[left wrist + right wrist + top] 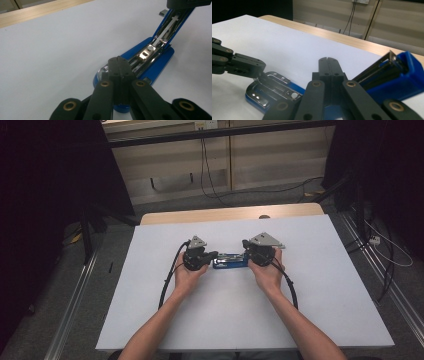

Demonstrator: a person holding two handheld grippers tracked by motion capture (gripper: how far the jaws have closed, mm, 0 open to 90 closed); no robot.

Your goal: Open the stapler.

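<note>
A blue stapler lies swung open on the white table, between my two grippers. My left gripper is shut, jaws pressed together with nothing between them. In the left gripper view its tips hover over the low end of the stapler base, and the magazine arm rises to the upper right. My right gripper is also shut and empty, beside the raised blue top. The right gripper view has the left gripper resting on the chrome base plate.
A small strip of staples lies on the table past the stapler. A wooden edge runs along the far side of the table. Cables trail over the floor behind, and dark curtains stand at both sides.
</note>
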